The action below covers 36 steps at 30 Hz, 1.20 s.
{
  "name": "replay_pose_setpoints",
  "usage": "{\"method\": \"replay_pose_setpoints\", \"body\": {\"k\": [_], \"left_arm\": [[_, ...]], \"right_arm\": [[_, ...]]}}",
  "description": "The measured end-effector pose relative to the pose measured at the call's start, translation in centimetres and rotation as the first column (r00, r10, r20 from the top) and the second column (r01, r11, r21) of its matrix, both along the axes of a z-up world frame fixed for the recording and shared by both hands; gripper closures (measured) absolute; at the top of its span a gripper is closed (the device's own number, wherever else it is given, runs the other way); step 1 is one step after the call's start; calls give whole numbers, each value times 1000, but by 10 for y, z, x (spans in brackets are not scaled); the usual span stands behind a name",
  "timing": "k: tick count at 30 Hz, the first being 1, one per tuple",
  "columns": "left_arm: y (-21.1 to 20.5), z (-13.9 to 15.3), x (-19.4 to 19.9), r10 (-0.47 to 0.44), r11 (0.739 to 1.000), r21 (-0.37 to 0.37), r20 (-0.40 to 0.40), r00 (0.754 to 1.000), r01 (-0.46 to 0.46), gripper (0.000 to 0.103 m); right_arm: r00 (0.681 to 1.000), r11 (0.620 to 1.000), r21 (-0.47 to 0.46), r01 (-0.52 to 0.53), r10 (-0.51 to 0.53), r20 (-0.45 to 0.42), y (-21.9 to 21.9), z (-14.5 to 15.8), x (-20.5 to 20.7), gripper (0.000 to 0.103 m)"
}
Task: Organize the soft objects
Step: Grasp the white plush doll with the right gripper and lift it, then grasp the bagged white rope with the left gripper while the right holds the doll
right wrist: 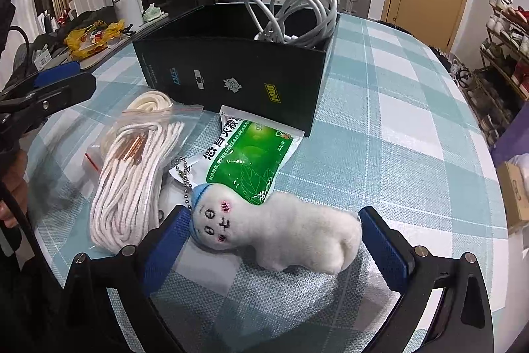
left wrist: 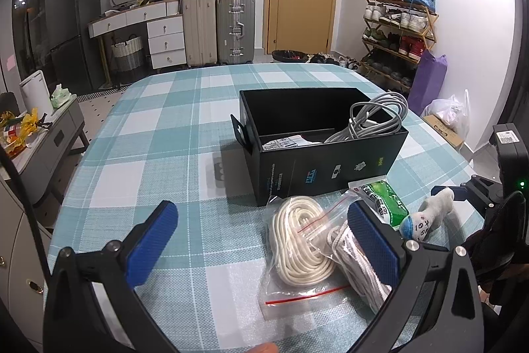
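A white plush toy (right wrist: 281, 234) with a blue cap and a bead chain lies on the checked tablecloth, between the spread fingers of my right gripper (right wrist: 274, 214), which is open. Its head rests near the left pad. A green packet (right wrist: 244, 157) lies just beyond it, against the black box (right wrist: 238, 68). My left gripper (left wrist: 263, 210) is open above the cloth, its right finger over a clear zip bag holding coiled white rope (left wrist: 301, 243). A second white cord bundle (right wrist: 125, 181) lies beside it. The plush toy (left wrist: 429, 214) also shows at the right of the left wrist view.
The open black box (left wrist: 330, 148) holds a grey cable coil (left wrist: 373, 121) and a paper-wrapped item. Suitcases, drawers and a door stand behind the round table (left wrist: 165, 128); a shoe rack (left wrist: 396, 28) is at the right. A low cabinet with clutter sits to the left.
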<state>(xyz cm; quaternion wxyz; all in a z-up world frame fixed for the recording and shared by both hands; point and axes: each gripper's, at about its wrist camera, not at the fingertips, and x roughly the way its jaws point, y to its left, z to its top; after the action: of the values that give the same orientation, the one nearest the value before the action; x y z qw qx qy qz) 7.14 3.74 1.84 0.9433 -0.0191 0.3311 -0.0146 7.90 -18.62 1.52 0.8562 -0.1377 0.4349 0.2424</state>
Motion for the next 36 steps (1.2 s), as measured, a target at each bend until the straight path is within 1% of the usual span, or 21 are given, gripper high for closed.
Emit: {"method": "replay_pose_setpoints", "body": {"k": [2,4,7,16,19,25,32,36], "left_arm": [[0,0,0,1,1000,0,-2,1000,-1,0],[0,-1,0,2,1000,0,-2,1000,-2,0],[0,-3,1,2,1000,-2,-7,1000,-2,0],[1,-4,1,0,1000,-1,-10,1000,0,0],[1,-4,1,0,1000,-2,-10,1000,0,0],[1,-4,2,-1,1000,-2,-12,1000,0,0],[-2,-6,2,-14,1000,4,-25,1000,14,0],[-9,-10,3,-39,999,13,-51,998,39,0]], "right_arm": [[1000,1000,5,-8,8,-1,0,1,-2,6],[1000,1000,12,-19,19,-10,0,1,-2,19],[999,999,13,-38,38,-4,1,3,-5,22],[998,997,50,-53,51,34,-4,17,-10,23],[997,996,71,-49,44,69,-8,27,-13,23],[989,986,153,-64,43,141,-15,44,-17,23],[974,964,251,-83,26,225,-23,67,-25,23],[970,956,283,-80,10,241,-28,73,-27,23]]}}
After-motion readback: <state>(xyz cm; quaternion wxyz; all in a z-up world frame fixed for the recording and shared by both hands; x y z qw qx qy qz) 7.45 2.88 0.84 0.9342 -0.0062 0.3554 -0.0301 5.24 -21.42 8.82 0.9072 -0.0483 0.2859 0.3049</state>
